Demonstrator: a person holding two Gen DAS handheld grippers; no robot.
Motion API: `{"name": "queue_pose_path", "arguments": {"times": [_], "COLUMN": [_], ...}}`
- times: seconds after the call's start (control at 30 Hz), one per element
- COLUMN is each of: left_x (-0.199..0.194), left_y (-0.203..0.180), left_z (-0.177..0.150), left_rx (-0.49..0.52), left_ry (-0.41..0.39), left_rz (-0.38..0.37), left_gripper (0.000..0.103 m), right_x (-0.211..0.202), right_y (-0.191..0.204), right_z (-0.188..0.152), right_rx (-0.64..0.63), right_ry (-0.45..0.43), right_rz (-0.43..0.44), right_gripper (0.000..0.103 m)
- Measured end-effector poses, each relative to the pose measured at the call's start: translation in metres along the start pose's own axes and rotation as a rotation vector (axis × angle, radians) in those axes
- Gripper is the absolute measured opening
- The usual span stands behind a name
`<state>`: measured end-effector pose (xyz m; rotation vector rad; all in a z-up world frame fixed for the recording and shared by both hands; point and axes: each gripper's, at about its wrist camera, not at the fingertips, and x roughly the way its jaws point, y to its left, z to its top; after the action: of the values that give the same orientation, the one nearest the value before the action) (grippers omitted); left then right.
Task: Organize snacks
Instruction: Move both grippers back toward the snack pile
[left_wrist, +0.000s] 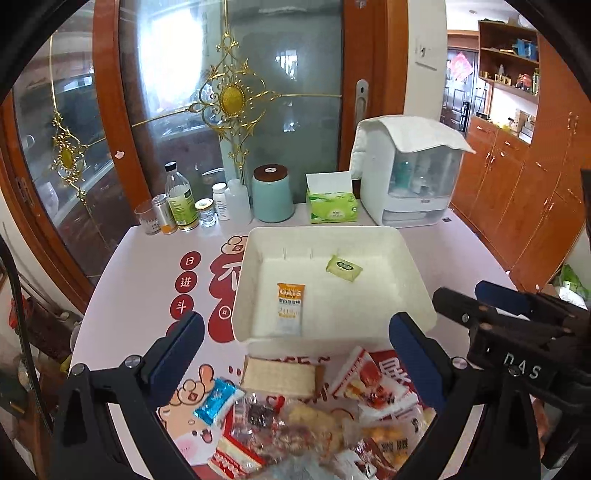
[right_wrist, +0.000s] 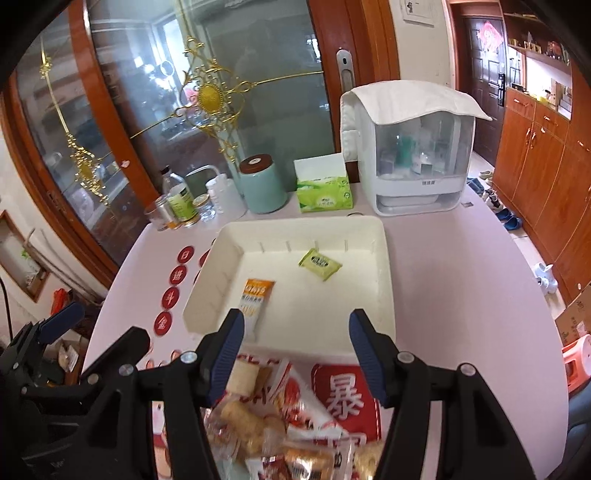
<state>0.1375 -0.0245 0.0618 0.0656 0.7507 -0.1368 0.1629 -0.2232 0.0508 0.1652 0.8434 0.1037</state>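
1. Left gripper (left_wrist: 295, 339): jaws spread wide, nothing between them. It hangs over the near rim of the white tray (left_wrist: 413, 266) and the loose snack pile (left_wrist: 295, 413).
2. Right gripper (right_wrist: 295, 339): jaws spread wide, nothing held. It hangs above the near tray wall (right_wrist: 207, 306) and the pile (right_wrist: 280, 413). From the left wrist it shows at the right edge (left_wrist: 458, 295).
3. Tray contents: an orange-and-white oat bar (left_wrist: 291, 308) lies flat at the front left; a green wrapped snack (left_wrist: 344, 267) lies toward the back right. The two are apart.
4. Pile on the table, just in front of the tray: wafer packet (left_wrist: 277, 374), blue-wrapped sweet (left_wrist: 215, 400), red-and-white packets (left_wrist: 373, 376); other wrappers are blurred.
5. Behind the tray: teal canister (left_wrist: 272, 194), green tissue box (left_wrist: 332, 206), white covered appliance (left_wrist: 410, 173), bottles and jars (left_wrist: 181, 203).
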Motion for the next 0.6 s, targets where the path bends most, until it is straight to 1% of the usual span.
{"name": "queue_pose_path", "arguments": {"times": [0.17, 0.3, 0.43, 0.6], "left_x": [-0.016, -0.021, -0.019, -0.008], "left_y": [-0.007, -0.011, -0.009, -0.004], "left_z": [-0.021, -0.044, -0.066, -0.100], "left_rx": [0.001, -0.003, -0.031, -0.044], "left_ry": [-0.011, 0.013, 0.040, 0.090], "left_rz": [-0.008, -0.034, -0.052, -0.043], "left_gripper": [0.100, 0.100, 0.100, 0.100], "right_x": [-0.020, -0.030, -0.031, -0.016], "right_y": [-0.003, -0.011, -0.023, -0.047], "right_z": [-0.026, -0.046, -0.064, -0.091], "right_rx": [-0.024, -0.028, -0.073, -0.101], "right_ry": [-0.009, -0.010, -0.002, 0.058], "right_rz": [0.029, 0.058, 0.044, 0.016], "right_gripper": [0.061, 0.061, 0.061, 0.061]}}
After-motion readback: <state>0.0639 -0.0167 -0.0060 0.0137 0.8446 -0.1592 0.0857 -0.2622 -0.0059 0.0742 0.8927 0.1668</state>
